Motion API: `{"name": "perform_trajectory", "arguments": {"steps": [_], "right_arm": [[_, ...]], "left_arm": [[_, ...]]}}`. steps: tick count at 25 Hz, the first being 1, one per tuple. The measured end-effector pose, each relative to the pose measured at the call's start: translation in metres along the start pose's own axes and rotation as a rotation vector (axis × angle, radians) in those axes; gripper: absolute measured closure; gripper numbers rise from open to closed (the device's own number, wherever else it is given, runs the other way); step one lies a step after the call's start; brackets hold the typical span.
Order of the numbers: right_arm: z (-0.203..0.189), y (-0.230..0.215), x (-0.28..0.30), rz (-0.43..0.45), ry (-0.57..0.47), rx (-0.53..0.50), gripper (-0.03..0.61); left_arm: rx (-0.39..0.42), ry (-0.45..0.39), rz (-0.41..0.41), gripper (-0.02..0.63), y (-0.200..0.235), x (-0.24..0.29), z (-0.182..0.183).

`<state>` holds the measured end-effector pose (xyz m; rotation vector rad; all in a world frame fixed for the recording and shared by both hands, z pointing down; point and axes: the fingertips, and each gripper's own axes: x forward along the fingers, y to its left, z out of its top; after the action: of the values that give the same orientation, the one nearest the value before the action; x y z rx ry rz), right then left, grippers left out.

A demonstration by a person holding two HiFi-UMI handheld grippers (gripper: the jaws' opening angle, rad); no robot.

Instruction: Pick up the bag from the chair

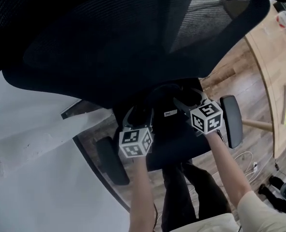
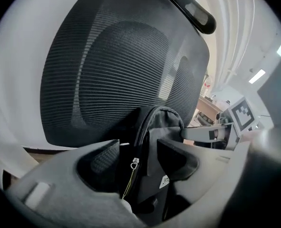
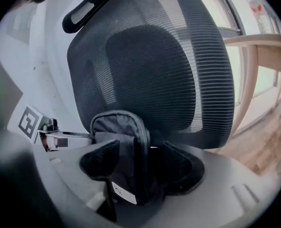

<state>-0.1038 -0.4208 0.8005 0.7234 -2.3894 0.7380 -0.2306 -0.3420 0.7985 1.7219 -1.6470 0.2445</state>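
**A:** Where is the bag (image 2: 152,137) shown?

**B:** A black zipped fabric bag is seen upright on the chair (image 2: 121,65) seat, just in front of the mesh backrest, at the lower centre of both gripper views

**A:** How are the grippers described?

**B:** The left gripper (image 2: 140,155) and right gripper (image 3: 141,159) are held with jaws spread. The bag's upper edges stand between them, and nothing is pinched yet

**A:** How is it expected to handle?

**B:** It is judged light and floppy. The seamed top rim beside the zip is best gripped, so that sagging is limited
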Motion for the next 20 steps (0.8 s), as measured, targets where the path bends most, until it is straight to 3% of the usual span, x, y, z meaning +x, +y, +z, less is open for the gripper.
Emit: {"name": "perform_trajectory", "arguments": {"steps": [6, 11, 16, 20], "right_arm": [[-0.012, 0.003, 0.018, 0.029, 0.013, -0.04, 0.293], [-0.022, 0.008, 0.028, 0.055, 0.076, -0.084, 0.296], [-0.025, 0.011, 0.031, 0.023, 0.073, -0.084, 0.394], [-0.027, 0.016, 0.026, -0.011, 0.078, -0.119, 0.462]], "left_arm": [[-0.005, -0.027, -0.044, 0.382, 0.002, 0.018, 0.004], [-0.038, 0.0, -0.071, 0.383, -0.001, 0.032, -0.004], [-0.014, 0.004, -0.113, 0.442, -0.004, 0.035, -0.005], [0.006, 0.02, -0.101, 0.479, -0.009, 0.034, -0.007]]}}
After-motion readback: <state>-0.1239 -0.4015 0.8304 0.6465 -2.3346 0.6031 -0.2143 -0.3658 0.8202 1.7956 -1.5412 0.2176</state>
